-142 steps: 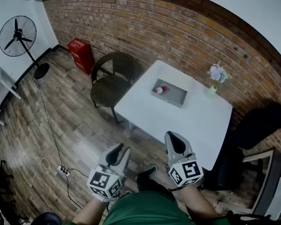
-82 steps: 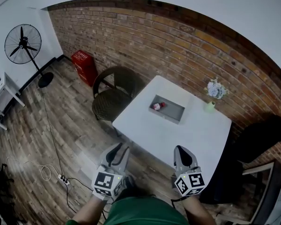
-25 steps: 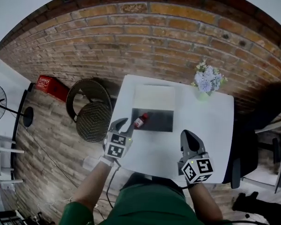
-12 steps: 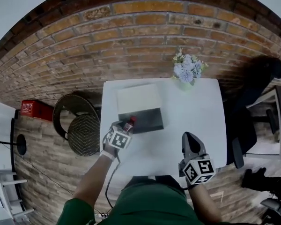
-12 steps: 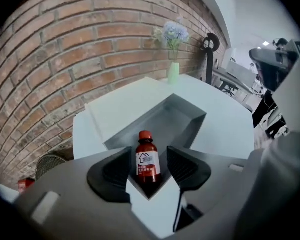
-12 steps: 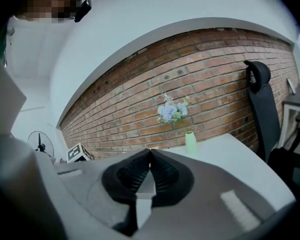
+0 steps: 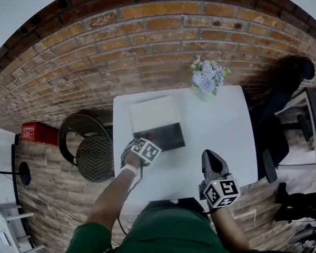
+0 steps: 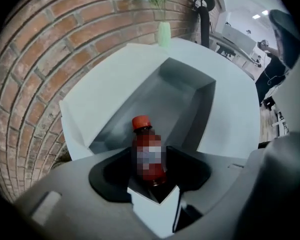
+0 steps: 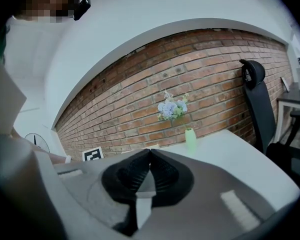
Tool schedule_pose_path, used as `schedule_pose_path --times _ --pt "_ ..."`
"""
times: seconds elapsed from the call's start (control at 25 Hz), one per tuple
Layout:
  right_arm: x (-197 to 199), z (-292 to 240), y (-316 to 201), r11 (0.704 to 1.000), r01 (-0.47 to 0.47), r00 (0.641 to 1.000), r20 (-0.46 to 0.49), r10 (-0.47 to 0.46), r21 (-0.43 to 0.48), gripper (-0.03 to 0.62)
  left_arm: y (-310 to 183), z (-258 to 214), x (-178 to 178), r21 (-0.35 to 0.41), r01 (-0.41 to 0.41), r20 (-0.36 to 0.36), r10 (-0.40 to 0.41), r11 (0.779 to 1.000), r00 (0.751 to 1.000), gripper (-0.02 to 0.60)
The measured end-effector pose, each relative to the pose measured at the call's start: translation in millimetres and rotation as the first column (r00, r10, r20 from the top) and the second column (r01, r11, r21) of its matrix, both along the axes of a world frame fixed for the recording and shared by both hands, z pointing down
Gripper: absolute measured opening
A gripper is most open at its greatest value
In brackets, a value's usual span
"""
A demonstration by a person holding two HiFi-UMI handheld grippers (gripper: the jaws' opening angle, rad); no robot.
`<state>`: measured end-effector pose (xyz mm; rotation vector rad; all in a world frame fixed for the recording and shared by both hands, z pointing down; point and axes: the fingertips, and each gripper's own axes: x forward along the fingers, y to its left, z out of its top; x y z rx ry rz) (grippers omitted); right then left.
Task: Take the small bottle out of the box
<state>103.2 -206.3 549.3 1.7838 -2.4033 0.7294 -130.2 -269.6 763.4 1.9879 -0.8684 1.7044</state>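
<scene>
A small bottle (image 8: 146, 151) with a red cap (image 8: 141, 122) and dark contents lies in the near corner of the grey box (image 8: 186, 91), cap pointing away. My left gripper (image 8: 152, 178) reaches into that corner. Its jaws are opening, with the bottle in the gap between them and neither pad pressing on it. In the head view the left gripper (image 7: 142, 147) covers the bottle at the left near corner of the box (image 7: 168, 136). The right gripper (image 7: 210, 161) hovers over the table's front edge, shut (image 9: 149, 156) with nothing in it.
The box's white lid (image 7: 152, 113) stands folded back toward the brick wall. A green vase of flowers (image 7: 206, 80) is at the table's far edge. A wicker chair (image 7: 92, 149) stands left of the white table (image 7: 216, 130), a black office chair (image 7: 284, 91) right.
I have walked up to the table. The left gripper has moved right over the box's corner, and the bottle that showed beside its tip is now hidden under it. The right gripper stays put.
</scene>
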Motion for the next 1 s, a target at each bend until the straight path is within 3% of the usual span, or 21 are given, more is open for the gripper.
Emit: schedule_pose_path --times 0.16,0.48,0.72,1.0 --pt "-5.9 3.5 1.7 1.000 -0.005 1.000 -0.005 0.005 -0.007 0.003 -3.2 6.6 0.0 -0.039 -0.008 0.010 0.009 0.999 1.000 0.221" --pt "-16.8 1.6 8.8 1.000 -0.008 1.000 -0.022 0.008 -0.012 0.003 -1.5 1.4 3.0 0.007 -0.017 -0.074 0.018 1.000 0.997 0.204" --pt "-25.3 -1.0 15.9 1.000 -0.010 0.999 -0.037 0.009 -0.010 0.003 -2.7 -15.9 3.7 0.065 0.069 -0.251 -0.050 0.996 0.967 0.199" --pt "-38.9 -8.7 22.9 1.000 -0.010 0.998 -0.058 0.009 -0.006 0.003 -7.6 -49.8 11.0 0.221 0.105 -0.418 -0.003 0.970 0.908 0.198"
